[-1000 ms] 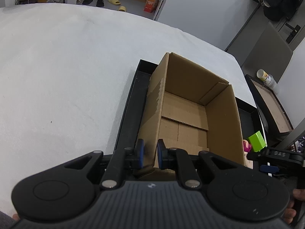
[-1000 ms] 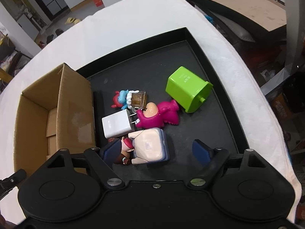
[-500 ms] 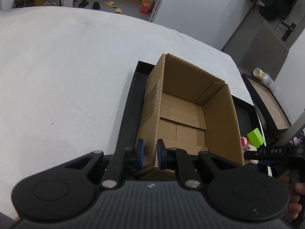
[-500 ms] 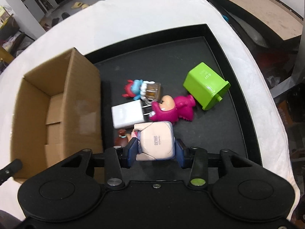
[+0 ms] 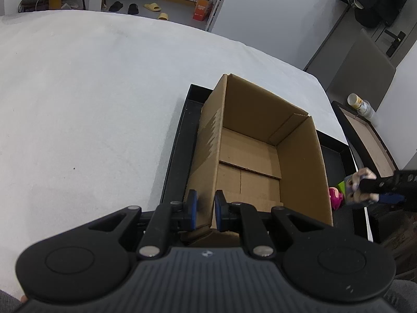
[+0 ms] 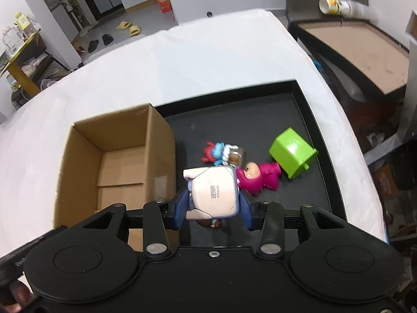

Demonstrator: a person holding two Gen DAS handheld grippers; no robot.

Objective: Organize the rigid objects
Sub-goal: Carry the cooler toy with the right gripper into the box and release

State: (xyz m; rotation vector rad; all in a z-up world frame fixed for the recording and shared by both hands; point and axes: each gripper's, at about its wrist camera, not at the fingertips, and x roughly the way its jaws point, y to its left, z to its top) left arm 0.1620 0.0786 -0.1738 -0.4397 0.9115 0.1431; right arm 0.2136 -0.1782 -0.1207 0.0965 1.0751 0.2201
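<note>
Cardboard box [image 6: 117,167] empty. Right gripper [image 6: 213,210] jaws clamp figurine [image 6: 212,191]; left gripper [image 5: 205,210] jaws pinch box wall. Three toys remain in tray [image 6: 307,120].

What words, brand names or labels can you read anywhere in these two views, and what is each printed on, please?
"POP MART" and "© Disney": on the pale underside of the toy figure clamped in the right tongs, lifted above the black tray.
Orange carton on the far floor: print too blurred to read.
Yellow-labelled cup on the side table: label unreadable.
Cardboard box held by the left tongs: no print visible.
</note>
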